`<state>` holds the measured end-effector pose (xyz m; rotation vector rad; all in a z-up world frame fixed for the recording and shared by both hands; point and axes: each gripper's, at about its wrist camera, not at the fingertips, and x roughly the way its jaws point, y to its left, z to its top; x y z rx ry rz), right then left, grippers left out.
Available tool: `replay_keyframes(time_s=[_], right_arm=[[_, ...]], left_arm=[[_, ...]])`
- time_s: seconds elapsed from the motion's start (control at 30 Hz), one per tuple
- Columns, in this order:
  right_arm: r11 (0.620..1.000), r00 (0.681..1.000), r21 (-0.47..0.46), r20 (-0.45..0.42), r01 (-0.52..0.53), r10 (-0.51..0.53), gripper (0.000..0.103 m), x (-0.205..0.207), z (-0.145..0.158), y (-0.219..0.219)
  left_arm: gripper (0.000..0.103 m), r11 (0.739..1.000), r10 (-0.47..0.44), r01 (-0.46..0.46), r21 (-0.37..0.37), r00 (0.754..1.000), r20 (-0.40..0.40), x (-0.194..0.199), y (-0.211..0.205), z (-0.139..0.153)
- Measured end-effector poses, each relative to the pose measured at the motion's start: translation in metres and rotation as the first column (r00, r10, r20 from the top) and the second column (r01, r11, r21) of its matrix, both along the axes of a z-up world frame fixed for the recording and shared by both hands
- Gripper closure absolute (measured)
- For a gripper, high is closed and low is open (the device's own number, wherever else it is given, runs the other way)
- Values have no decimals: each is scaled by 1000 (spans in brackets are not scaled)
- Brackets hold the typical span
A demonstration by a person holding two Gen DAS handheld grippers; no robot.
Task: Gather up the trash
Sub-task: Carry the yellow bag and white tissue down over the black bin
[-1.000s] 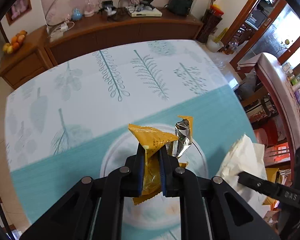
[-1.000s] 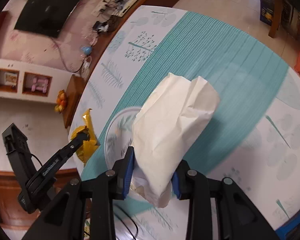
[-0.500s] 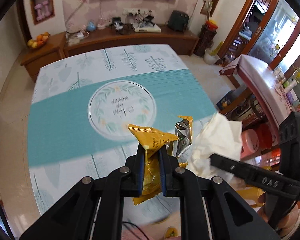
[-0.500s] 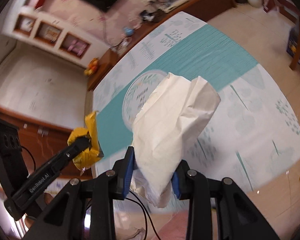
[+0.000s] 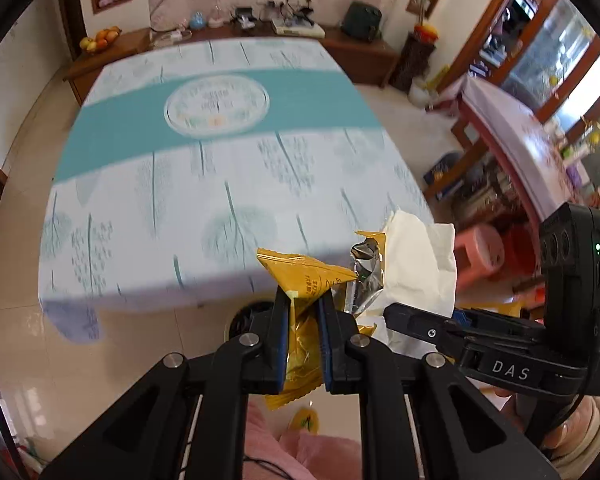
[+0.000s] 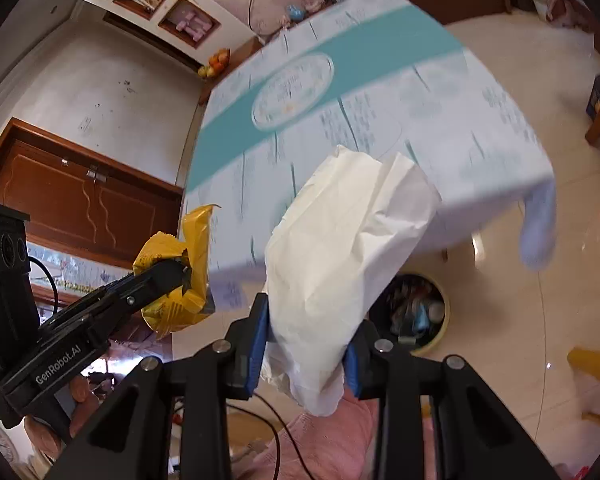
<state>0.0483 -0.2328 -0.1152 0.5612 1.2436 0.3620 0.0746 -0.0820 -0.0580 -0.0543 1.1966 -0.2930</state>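
Note:
My left gripper (image 5: 303,304) is shut on a yellow snack wrapper (image 5: 304,278) with a torn silver-lined flap (image 5: 366,270); the right wrist view shows that gripper (image 6: 180,276) and wrapper (image 6: 180,304) at the left. My right gripper (image 6: 306,330) is shut on a crumpled white tissue (image 6: 340,248), which also shows in the left wrist view as the tissue (image 5: 416,264) beside the wrapper. Both grippers hang past the near edge of the table (image 5: 220,184), over the floor. A round trash bin (image 6: 420,312) with trash inside stands on the floor below the tissue, partly hidden by it.
The table (image 6: 380,92) wears a leaf-print cloth with a teal band. A wooden sideboard (image 5: 260,36) with fruit and cables runs along the far wall. A pink stool (image 5: 480,252) and shelves stand at the right. Pink clothing of a person (image 6: 320,440) fills the bottom.
Both grippers have pulled back from above the table's middle to beyond its near edge, keeping the wrapper and the tissue. The trash bin has come into view under the right gripper.

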Motion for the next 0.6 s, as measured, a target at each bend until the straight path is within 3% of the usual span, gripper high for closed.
replay_keyframes(time_s=[0.13,0.27,0.4,0.6], right_arm=[[999,996,24,-91,28,-26,71,-29,-42,-3],[998,982,23,-183,61,-56,71,-46,-99,-3],[995,967,6,-237,95,-91,70,-56,-164,0],[986,937,-74,-306,151,-167,70,-51,-284,9]], left_arm=[[92,1000,-14,14,8,998,-56,-23,-7,-34],[92,999,-27,29,16,992,-124,-37,-8,-89],[91,998,-44,49,25,981,-188,-43,-7,-169],[90,998,-6,21,57,967,-255,-30,0,-311]])
